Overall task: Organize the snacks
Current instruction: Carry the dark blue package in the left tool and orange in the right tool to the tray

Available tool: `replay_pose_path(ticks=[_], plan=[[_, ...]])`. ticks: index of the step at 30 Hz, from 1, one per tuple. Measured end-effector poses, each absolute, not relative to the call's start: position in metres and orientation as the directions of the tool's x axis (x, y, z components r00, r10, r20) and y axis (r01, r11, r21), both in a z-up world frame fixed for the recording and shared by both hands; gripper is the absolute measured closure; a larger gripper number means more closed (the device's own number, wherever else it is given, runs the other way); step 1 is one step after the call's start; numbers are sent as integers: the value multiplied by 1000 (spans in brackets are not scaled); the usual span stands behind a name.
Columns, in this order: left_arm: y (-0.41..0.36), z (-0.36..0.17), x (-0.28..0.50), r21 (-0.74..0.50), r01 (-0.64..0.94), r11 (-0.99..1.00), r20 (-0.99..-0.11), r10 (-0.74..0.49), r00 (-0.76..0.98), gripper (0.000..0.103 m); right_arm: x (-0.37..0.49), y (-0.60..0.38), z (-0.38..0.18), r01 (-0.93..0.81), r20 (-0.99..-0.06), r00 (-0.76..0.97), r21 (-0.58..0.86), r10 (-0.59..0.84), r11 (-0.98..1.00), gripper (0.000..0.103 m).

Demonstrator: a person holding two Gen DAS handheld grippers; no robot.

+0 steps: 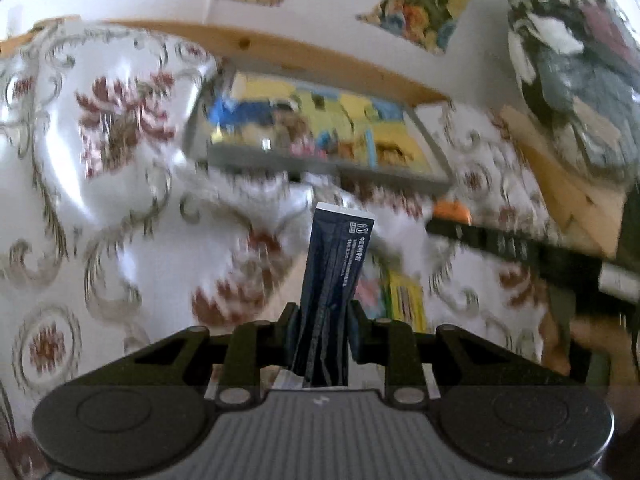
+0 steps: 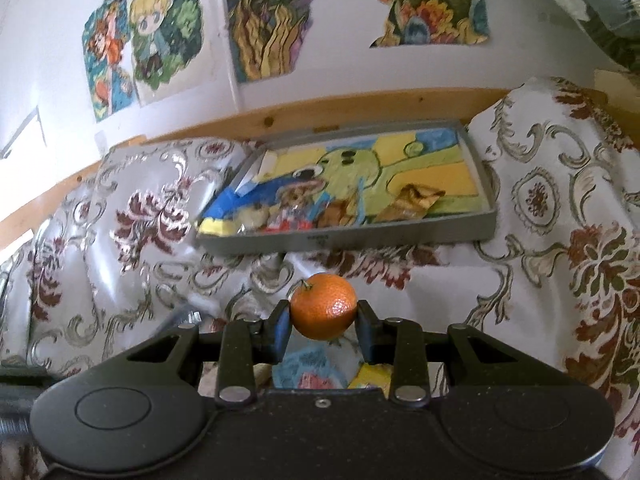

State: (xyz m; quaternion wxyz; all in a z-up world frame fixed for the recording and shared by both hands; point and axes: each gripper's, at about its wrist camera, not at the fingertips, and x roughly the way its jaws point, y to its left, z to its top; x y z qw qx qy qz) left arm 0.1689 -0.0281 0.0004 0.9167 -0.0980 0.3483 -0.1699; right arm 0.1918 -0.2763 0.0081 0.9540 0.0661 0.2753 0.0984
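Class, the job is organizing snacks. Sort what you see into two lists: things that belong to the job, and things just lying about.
Belongs to the job:
- dark snack packet, in the left claw
- mandarin, in the right claw
- grey tray holding wrapped snacks

Just lying about:
- floral cloth
- wall pictures
- wooden rail

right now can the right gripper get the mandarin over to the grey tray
Probably yes. The right gripper is shut on the mandarin, and the grey tray sits straight ahead on the floral cloth with nothing visible between them.
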Motion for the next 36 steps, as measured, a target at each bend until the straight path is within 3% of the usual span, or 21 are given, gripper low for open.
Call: replay_pose_path(ticks=[15, 28, 36], plan=[[-97, 54, 292, -241, 221, 945, -498, -316, 807, 76, 246, -309, 3, -15, -385, 921, 117, 60, 993, 67], [-154, 37, 399, -185, 189, 964, -552, -261, 792, 75, 307, -330, -7, 40, -336, 942, 102, -3, 994, 67], [-179, 17, 431, -132, 206, 970, -596, -244, 765, 75, 330, -337, -20, 65, -384, 923, 120, -14, 991, 67]])
